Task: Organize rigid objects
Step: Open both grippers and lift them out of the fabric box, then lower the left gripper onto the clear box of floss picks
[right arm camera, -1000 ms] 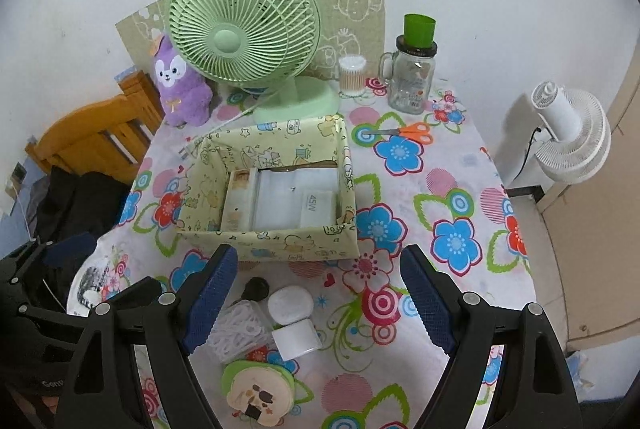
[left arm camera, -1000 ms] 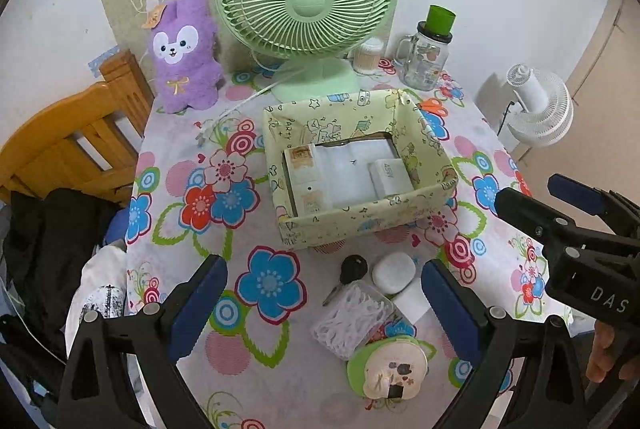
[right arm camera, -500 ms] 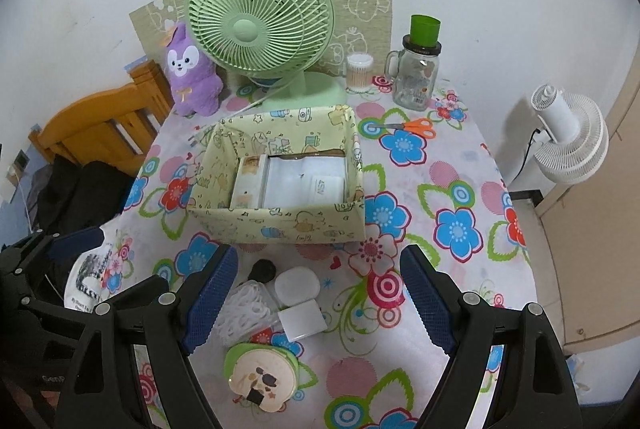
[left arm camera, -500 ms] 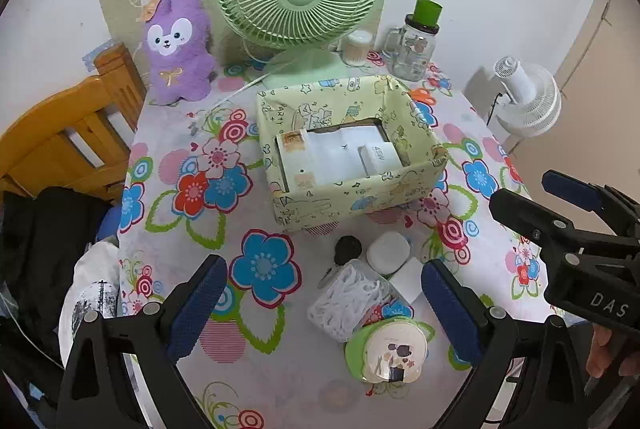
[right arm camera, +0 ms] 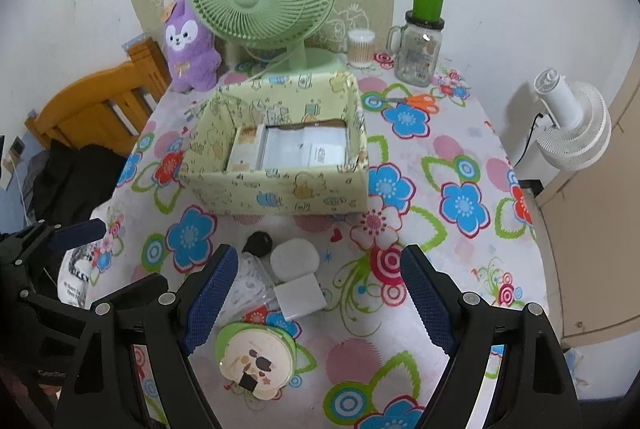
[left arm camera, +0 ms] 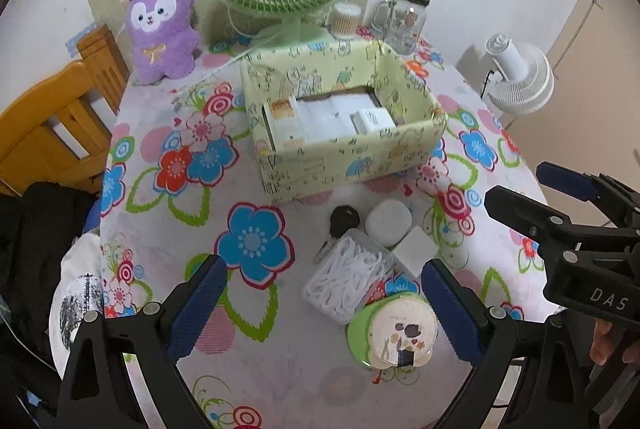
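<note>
I hold the left hand-held gripper [left arm camera: 320,303] and the right hand-held gripper [right arm camera: 316,299] spread wide and empty above a cluster on the tabletop [left arm camera: 160,249], just in front of the yellow box [left arm camera: 344,157]. The white square block [right arm camera: 300,295] and the rounded white case [right arm camera: 294,261] look light, stiff and smooth, so I would pinch each across flat opposite sides. The clear box of floss picks [left arm camera: 348,281] may flex and slip; take it across its short width. The round green-rimmed tin [right arm camera: 256,357] seems widest, best gripped at the rim. A black key [left arm camera: 344,219] lies flat, awkward to lift.
</note>
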Motion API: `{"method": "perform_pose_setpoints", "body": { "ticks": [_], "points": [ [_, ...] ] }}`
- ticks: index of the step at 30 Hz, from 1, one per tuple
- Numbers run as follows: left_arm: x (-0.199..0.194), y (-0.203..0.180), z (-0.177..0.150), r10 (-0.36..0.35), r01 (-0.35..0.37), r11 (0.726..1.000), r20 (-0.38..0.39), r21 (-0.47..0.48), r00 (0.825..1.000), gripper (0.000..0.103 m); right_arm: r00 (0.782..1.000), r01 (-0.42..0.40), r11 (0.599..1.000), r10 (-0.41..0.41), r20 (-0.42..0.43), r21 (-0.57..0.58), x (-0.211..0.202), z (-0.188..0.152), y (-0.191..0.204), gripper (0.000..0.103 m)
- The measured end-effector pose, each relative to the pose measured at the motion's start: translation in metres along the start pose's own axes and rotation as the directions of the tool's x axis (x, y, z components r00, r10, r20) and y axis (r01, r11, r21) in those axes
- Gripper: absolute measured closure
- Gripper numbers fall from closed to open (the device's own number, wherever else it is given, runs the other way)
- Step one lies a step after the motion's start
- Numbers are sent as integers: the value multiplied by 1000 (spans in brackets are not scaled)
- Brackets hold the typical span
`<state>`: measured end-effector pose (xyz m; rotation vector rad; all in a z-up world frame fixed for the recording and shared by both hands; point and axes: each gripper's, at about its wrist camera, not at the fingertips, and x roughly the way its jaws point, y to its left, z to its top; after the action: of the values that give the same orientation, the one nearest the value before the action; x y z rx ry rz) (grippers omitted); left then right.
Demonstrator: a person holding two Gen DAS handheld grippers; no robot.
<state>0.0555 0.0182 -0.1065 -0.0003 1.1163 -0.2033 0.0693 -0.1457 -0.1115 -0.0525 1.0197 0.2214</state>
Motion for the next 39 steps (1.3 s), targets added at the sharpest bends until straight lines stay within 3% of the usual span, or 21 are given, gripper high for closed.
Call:
{"method": "perform_pose_setpoints", "body": {
  "ticks": [39],
  "points": [
    [103, -13, -24, 4, 23, 989, -185, 145, 983, 4, 975, -15, 1000, 17, -223, 13, 97, -44, -11, 18]
  ]
}}
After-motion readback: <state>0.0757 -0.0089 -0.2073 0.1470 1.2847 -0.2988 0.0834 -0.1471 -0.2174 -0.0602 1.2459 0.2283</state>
